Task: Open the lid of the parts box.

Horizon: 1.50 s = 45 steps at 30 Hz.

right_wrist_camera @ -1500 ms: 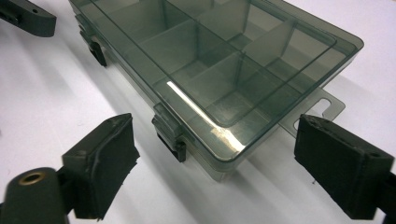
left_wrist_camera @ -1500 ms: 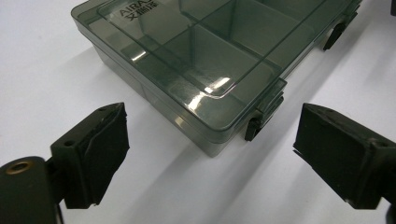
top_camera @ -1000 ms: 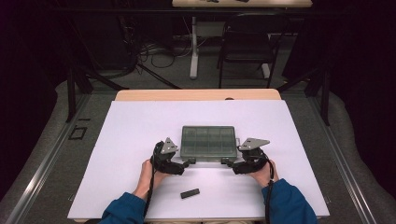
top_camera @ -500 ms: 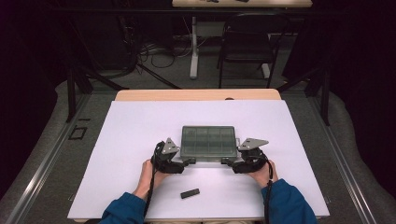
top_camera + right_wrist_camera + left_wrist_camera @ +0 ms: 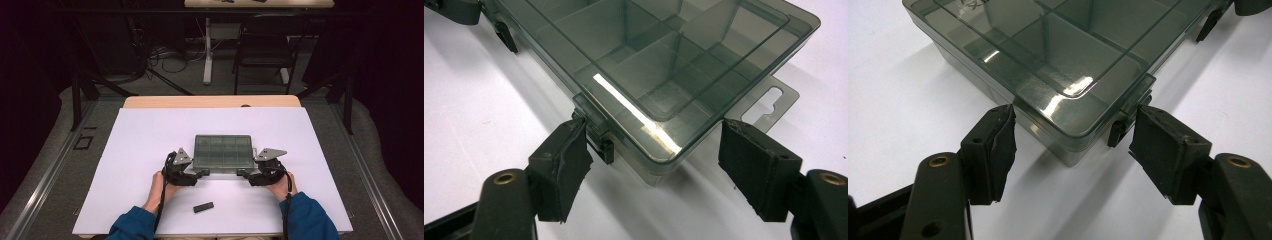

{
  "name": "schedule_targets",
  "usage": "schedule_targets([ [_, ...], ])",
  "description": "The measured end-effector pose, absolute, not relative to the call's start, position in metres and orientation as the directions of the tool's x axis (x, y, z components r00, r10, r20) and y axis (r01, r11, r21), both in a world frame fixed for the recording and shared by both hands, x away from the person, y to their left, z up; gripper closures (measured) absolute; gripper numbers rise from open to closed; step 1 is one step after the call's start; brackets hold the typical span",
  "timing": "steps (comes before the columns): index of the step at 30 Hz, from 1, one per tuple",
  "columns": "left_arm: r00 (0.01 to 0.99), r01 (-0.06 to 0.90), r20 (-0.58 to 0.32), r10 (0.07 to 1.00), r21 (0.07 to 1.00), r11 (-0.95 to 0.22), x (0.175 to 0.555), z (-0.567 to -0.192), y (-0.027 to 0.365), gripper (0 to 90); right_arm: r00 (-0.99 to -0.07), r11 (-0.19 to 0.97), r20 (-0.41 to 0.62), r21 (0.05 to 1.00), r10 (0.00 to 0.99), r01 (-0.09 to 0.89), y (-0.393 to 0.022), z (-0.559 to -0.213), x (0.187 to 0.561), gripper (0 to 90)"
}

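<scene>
A smoky clear compartment box (image 5: 222,150) lies shut on the white table, its dividers showing through the lid (image 5: 1073,40) (image 5: 664,50). My left gripper (image 5: 202,173) (image 5: 1075,117) straddles its near-left corner. Its jaws have just been closing; one pad touches the side rim and the other rests against the dark latch (image 5: 1117,134). My right gripper (image 5: 242,173) (image 5: 654,130) straddles the near-right corner the same way. One of its pads is on the latch (image 5: 605,147), and the other is at the side wall by the hang tab (image 5: 774,100).
A small black block (image 5: 203,207) lies near the front edge between the person's forearms. White sheet (image 5: 150,140) spreads wide to the left, right and behind the box. A chair (image 5: 262,45) and table legs stand beyond the far edge.
</scene>
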<state>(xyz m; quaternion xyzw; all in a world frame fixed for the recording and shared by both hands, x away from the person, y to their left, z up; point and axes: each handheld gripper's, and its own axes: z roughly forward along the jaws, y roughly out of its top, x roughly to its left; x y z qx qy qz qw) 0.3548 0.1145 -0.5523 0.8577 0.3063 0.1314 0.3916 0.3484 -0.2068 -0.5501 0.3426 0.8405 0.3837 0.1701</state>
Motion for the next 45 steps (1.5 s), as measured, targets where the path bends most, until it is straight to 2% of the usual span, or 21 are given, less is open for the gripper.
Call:
schedule_targets([
  [17,0.775,0.431,-0.028,0.632,0.754,-0.496,0.3547,-0.5532,0.1155,34.4,-0.708,0.468,-0.015,0.760,0.707,0.452,-0.2065,-0.5512,0.3491,26.6],
  [45,0.769,0.427,-0.024,0.638,0.763,-0.485,0.3521,-0.5535,0.1162,36.7,-0.709,0.446,0.000,0.777,0.705,0.444,-0.2106,-0.5490,0.3479,33.0],
])
